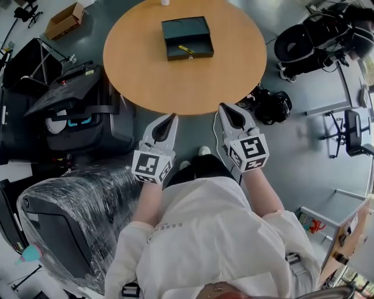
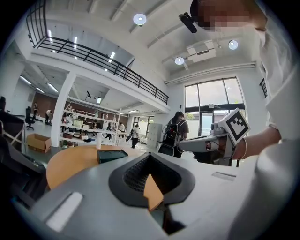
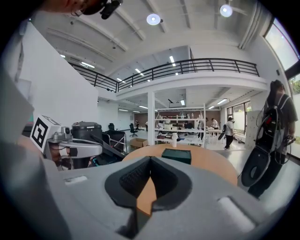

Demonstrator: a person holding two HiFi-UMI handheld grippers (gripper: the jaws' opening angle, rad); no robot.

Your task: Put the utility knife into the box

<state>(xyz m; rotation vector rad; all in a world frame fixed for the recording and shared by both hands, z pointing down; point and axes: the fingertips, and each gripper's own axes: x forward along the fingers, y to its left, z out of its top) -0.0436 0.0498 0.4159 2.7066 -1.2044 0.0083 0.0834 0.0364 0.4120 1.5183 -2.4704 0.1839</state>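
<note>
A dark green box (image 1: 187, 38) stands open on the far half of the round wooden table (image 1: 146, 70). A yellow utility knife (image 1: 186, 49) lies inside its tray. Both grippers hover at the table's near edge, well short of the box. My left gripper (image 1: 173, 117) is shut and holds nothing. My right gripper (image 1: 222, 107) is shut too, with its jaws empty. The left gripper view shows its closed jaws and the box (image 2: 111, 155) far ahead. From the right gripper view the box (image 3: 176, 155) sits beyond the closed jaws.
A white bottle (image 1: 165, 2) stands at the table's far edge. Black equipment cases (image 1: 70, 105) and a plastic-wrapped chair (image 1: 64, 216) crowd the left. Black bags (image 1: 272, 106) and office chairs (image 1: 318, 38) lie to the right. A cardboard box (image 1: 64, 20) sits far left.
</note>
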